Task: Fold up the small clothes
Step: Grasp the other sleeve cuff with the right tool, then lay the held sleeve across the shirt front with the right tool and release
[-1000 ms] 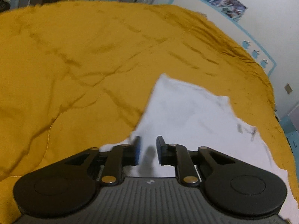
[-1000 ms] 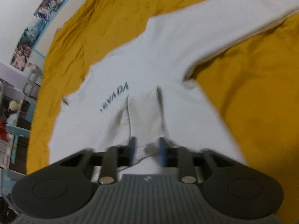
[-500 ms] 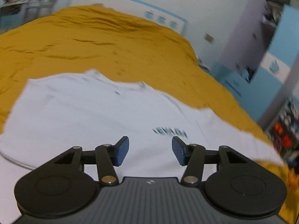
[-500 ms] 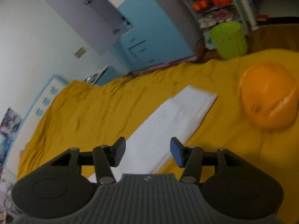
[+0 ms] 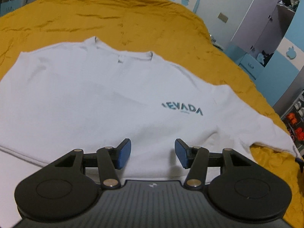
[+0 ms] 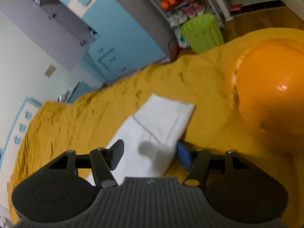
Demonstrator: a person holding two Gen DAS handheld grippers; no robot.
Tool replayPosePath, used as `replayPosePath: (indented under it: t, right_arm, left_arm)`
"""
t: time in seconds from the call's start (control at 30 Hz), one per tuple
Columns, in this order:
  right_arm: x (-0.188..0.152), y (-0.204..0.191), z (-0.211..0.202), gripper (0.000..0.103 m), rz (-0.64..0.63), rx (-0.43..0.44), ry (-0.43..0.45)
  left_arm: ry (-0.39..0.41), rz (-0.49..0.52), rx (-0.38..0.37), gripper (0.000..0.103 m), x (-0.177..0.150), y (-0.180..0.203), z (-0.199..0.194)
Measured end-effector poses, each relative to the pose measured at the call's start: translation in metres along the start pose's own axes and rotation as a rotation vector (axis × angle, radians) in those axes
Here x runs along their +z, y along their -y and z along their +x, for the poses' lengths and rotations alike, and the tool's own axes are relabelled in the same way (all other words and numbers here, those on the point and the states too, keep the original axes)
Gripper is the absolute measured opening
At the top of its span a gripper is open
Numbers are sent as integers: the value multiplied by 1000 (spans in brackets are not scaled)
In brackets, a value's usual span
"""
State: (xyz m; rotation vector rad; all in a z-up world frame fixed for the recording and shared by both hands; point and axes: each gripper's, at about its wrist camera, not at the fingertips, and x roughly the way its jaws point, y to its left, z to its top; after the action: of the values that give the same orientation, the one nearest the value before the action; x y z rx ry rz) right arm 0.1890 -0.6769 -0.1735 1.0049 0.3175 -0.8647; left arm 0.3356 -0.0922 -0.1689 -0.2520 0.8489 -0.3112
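Observation:
A white long-sleeved shirt (image 5: 91,98) with a teal "NEVADA" print lies flat, front up, on a mustard-yellow bedspread (image 5: 133,19). My left gripper (image 5: 153,153) is open and empty, hovering over the shirt's lower hem, pointing toward the collar. In the right wrist view one white sleeve (image 6: 157,125) lies stretched out on the bedspread (image 6: 114,104). My right gripper (image 6: 150,155) is open and empty, straddling that sleeve partway along it, close above the cloth. The sleeve's cuff lies ahead of the fingers.
An orange rounded cushion (image 6: 271,95) sits on the bed to the right of the sleeve. A green bin (image 6: 202,32), blue-and-grey wardrobes (image 6: 106,30) and shelves stand beyond the bed's edge. Wardrobes also show at the right in the left wrist view (image 5: 266,38).
Both grippers have opened from nearly shut a second ago. The left swung round over the shirt's hem facing the collar. The right turned away from the body to the sleeve and came lower.

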Motion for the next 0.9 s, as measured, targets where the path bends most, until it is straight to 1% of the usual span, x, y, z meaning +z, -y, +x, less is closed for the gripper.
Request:
replayPosePath:
  t: [0.07, 0.1, 0.13, 0.17, 0.2, 0.27, 0.37, 0.47, 0.53, 0.63, 0.67, 0.73, 0.8, 0.83, 0.9]
  right_arm:
    - [1, 2, 6, 60, 25, 2, 12]
    - [1, 3, 7, 57, 32, 3, 23]
    - [1, 3, 8, 47, 31, -4, 34]
    - [1, 2, 10, 25, 24, -15, 37]
    - [2, 1, 9, 19, 19, -9, 35]
    - [4, -2, 4, 13, 15, 11, 46]
    - [1, -28, -20, 11, -83, 68, 80]
    - [-10, -71, -52, 9, -197, 172, 85]
    - [-25, -106, -78, 8, -262, 268, 75]
    - [-64, -162, -118, 6, -360, 436, 33]
    - [-80, -181, -129, 6, -385, 492, 8]
    - [-117, -215, -151, 6, -413, 602, -71]
    - [-165, -248, -169, 6, -443, 706, -156]
    - [-188, -261, -176, 6, -461, 742, -185]
    - [-244, -287, -191, 6, -503, 810, -250]
  left_arm:
    - [-5, 10, 1, 62, -2, 2, 2]
    - [-4, 16, 2, 62, -2, 3, 3]
    - [-3, 23, -1, 62, -2, 4, 3]
    - [-1, 26, -5, 62, -2, 5, 1]
    - [3, 27, -10, 62, -1, 5, 0]
    - [15, 27, -12, 62, 1, 5, -4]
    - [27, 12, -13, 62, 7, -1, -15]
    - [48, -27, -17, 62, 14, -15, -31]
    - [56, -52, 3, 62, 19, -28, -44]
    - [88, -94, 24, 62, 22, -54, -68]
    - [98, -107, 28, 62, 22, -63, -74]
    - [114, -144, 48, 62, 20, -82, -89]
    - [124, -185, 55, 63, 15, -100, -101]
    - [127, -204, 49, 63, 12, -109, -106]
    - [135, -243, 56, 63, 7, -124, -115]
